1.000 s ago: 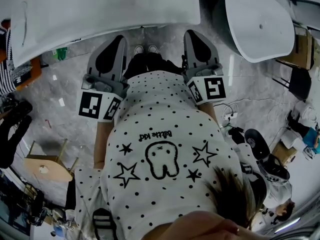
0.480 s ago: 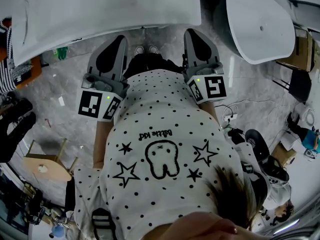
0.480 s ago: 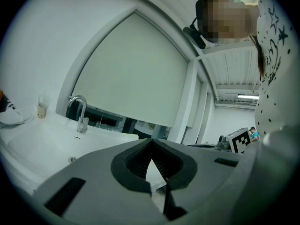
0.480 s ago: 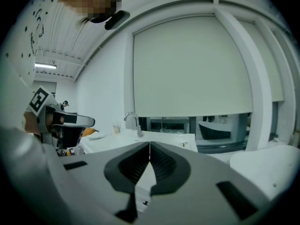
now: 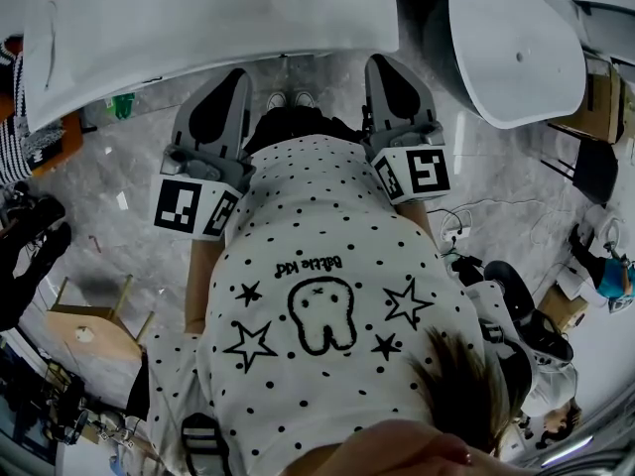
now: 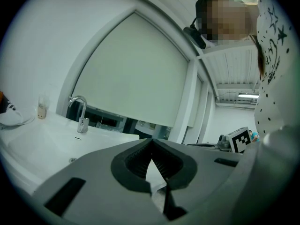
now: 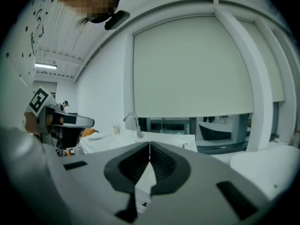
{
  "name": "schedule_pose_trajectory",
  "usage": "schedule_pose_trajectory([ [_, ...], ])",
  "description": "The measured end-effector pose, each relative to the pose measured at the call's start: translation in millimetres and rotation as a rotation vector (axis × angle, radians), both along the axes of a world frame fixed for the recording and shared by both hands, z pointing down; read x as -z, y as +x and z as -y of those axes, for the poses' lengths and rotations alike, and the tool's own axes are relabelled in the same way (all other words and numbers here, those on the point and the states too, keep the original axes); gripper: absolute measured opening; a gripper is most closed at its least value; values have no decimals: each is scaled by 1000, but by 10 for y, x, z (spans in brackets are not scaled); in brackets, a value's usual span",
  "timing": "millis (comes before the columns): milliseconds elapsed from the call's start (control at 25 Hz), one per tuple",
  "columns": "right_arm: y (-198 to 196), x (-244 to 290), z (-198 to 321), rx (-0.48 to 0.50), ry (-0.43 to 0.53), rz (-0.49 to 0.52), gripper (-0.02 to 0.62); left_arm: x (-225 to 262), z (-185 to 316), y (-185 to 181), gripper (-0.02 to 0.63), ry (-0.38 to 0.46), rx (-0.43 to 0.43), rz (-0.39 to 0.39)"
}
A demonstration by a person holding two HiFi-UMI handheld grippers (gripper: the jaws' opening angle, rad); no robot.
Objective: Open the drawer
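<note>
No drawer shows in any view. In the head view my left gripper (image 5: 236, 77) and right gripper (image 5: 381, 65) are held side by side in front of the person's dotted shirt. Both point toward the front edge of a white vanity counter (image 5: 208, 23). The left gripper view shows the left gripper (image 6: 151, 141) shut, its ribbed pads meeting at the tip with nothing between them. My right gripper (image 7: 149, 145) is likewise shut and empty in the right gripper view. Beyond the jaws lie a sink and a chrome faucet (image 6: 79, 112).
A white tub-like basin (image 5: 516, 43) stands at the upper right. A wooden stool (image 5: 94, 330) stands on the grey marble floor at the left, and cables (image 5: 456, 221) and boxes lie at the right. The person's shoes (image 5: 290, 98) stand just under the counter's edge.
Both grippers have kept still. A dark shape at the left edge of the head view has shifted slightly.
</note>
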State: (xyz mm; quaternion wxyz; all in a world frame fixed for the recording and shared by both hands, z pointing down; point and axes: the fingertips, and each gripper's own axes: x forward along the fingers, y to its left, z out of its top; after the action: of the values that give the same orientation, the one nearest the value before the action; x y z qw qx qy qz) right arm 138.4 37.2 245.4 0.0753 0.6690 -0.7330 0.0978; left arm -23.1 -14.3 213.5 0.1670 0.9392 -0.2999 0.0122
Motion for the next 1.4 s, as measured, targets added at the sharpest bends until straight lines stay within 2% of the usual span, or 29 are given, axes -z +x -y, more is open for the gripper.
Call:
schedule_pose_trajectory([
  [240, -52, -52, 8, 26, -6, -15, 14, -40, 5, -11, 5, -4, 6, 7],
  [520, -317, -135, 15, 124, -33, -72, 14, -58, -8, 46, 5, 1, -17, 16],
  [840, -673, -130, 22, 256, -19, -120, 14, -35, -26, 56, 5, 13, -30, 25],
  [1240, -829, -78, 54, 326, 9, -163, 14, 7, -18, 70, 5, 19, -33, 29],
  [1400, -822, -77, 60, 324, 11, -162, 14, 10, -10, 60, 5, 23, -32, 33],
])
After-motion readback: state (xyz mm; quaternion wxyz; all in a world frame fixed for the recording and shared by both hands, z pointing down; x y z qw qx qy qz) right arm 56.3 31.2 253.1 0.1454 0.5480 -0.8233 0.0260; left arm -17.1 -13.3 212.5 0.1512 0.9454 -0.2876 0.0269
